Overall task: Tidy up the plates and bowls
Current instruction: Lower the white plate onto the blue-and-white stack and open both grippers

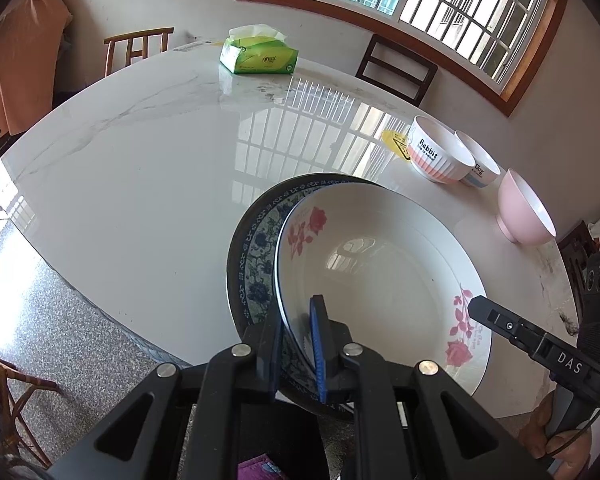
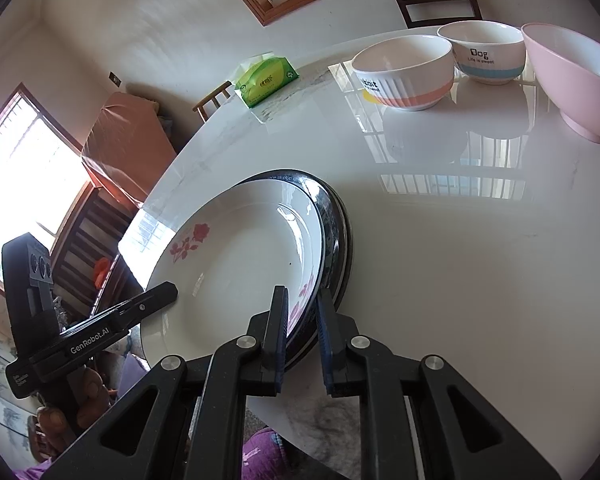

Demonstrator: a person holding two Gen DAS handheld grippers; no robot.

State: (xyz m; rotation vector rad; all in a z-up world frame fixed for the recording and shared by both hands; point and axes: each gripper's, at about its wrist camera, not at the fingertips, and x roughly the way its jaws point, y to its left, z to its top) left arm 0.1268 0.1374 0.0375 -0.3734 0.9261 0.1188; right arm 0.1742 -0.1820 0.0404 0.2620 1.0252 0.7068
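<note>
We pinch stacked plates (image 1: 380, 272) with left gripper (image 1: 298, 344) and right gripper (image 2: 302, 336), near table (image 1: 140, 184) edge, bowls (image 2: 404, 72) beyond. Risk: rose plate slides off blue one if tilted.

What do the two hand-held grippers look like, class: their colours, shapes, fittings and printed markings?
Both are matte black, with angular arms pierced by triangular cut-outs and round silver pivot bolts. The left gripper and right gripper each end in flat fingers faced with ribbed blue pads. Side on, the left's finger reads "GenRobot.AI", the right's "DAS".
</note>
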